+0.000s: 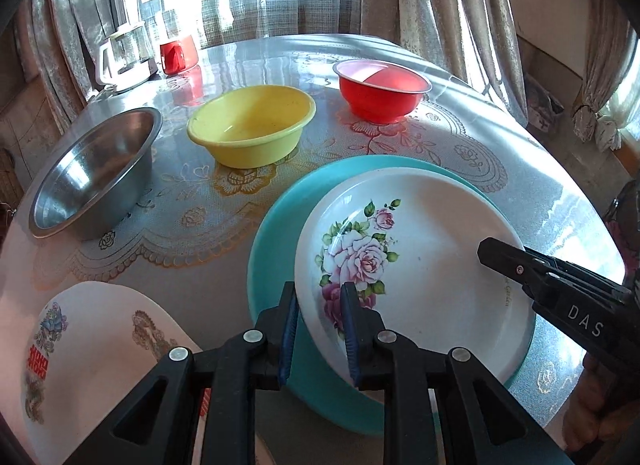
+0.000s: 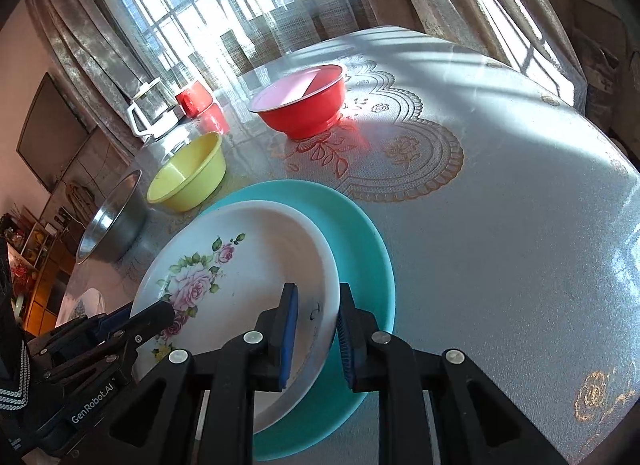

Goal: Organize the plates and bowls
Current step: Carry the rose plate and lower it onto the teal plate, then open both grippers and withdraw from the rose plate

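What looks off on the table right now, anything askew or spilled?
Nothing is spilled or visibly broken. The rose plate sits off-centre on the teal plate, pushed toward one side rather than nested, with the left tool and right tool each clamped on its rim. The steel bowl, yellow bowl and red bowl stand upright, unstacked.

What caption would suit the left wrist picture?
Both grippers, left gripper and right gripper, clamp the rose plate over a teal plate.

Right claw [image 2: 318, 329] clamps the rose plate [image 2: 240, 265] over the teal plate [image 2: 360, 249].
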`<state>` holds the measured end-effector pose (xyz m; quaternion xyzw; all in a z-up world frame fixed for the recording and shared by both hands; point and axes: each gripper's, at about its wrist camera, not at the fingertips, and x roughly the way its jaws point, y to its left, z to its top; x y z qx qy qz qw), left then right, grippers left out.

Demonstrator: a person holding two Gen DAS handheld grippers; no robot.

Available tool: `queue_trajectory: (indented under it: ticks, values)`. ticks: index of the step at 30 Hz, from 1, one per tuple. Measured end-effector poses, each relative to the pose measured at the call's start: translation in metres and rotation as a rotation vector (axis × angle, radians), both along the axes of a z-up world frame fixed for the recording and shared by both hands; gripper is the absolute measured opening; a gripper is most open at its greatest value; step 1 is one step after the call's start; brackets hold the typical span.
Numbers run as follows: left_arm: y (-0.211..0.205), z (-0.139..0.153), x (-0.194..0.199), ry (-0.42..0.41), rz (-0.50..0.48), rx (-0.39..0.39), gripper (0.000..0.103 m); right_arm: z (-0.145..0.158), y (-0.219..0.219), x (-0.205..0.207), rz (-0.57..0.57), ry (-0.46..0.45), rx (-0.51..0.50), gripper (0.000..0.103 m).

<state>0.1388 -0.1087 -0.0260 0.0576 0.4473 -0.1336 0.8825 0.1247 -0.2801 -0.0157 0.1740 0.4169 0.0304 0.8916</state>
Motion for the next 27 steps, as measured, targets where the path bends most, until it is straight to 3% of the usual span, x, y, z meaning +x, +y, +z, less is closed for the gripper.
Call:
queue_trajectory:
  ticks: [7, 15, 27]
  values:
    - [-0.001, 0.001, 0.000, -0.007, 0.014, 0.026, 0.021, 0.001, 0.011, 0.001, 0.011, -0.012, -0.101, 0.018]
    - [0.002, 0.001, -0.002, -0.008, 0.036, -0.011, 0.023, 0.003, 0.011, -0.004, 0.015, -0.018, -0.072, 0.027]
    - [0.013, 0.013, -0.019, -0.079, 0.049, -0.040, 0.025, 0.008, 0.018, -0.014, 0.011, -0.039, -0.119, 0.030]
